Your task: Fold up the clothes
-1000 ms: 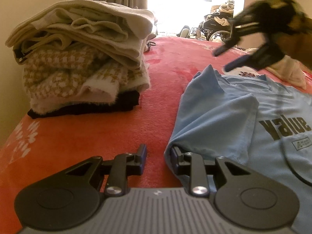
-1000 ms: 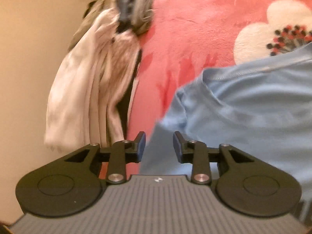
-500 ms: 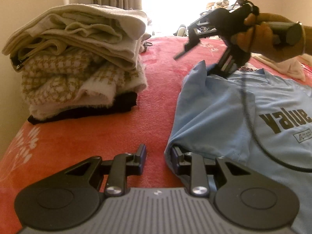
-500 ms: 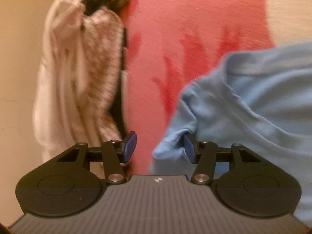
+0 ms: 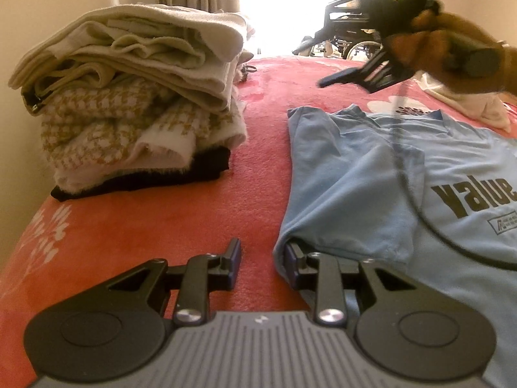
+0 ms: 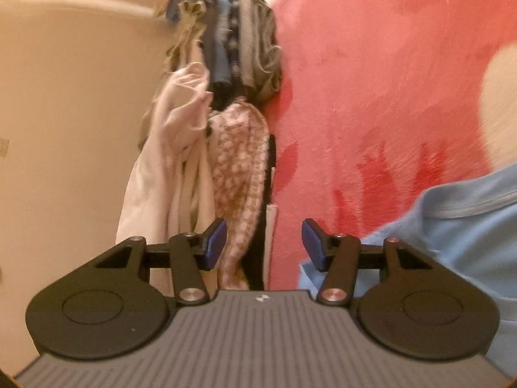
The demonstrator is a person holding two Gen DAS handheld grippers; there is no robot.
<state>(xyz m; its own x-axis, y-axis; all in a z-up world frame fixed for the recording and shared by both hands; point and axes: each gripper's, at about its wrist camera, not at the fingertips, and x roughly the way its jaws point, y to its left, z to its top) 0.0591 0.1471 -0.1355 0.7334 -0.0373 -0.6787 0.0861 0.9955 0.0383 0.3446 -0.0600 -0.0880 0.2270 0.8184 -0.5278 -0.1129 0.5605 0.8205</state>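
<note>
A light blue T-shirt [image 5: 371,174] with dark "value" lettering lies flat on the red blanket [image 5: 161,226], its left side folded inward. My left gripper [image 5: 262,257] rests low on the blanket at the shirt's near left corner. The cloth edge lies against its right finger, the gap between the fingers shows only blanket, and it is open. A hand [image 5: 436,42] holds my right gripper [image 5: 318,59] in the air above the shirt's far shoulder. In the right wrist view my right gripper [image 6: 264,244] stands open and empty, with the T-shirt [image 6: 452,226] at the lower right.
A pile of folded clothes [image 5: 135,97] in cream, houndstooth and black sits at the blanket's left. The same pile [image 6: 239,177] lies against a beige wall [image 6: 64,129]. A white garment [image 5: 468,103] lies at the far right, a black cable [image 5: 416,207] crosses the shirt, and a wheelchair [image 5: 352,26] stands behind.
My right gripper has opened wider, let go of the shirt's shoulder corner and lifted off the shirt. The left gripper has stayed where it was.
</note>
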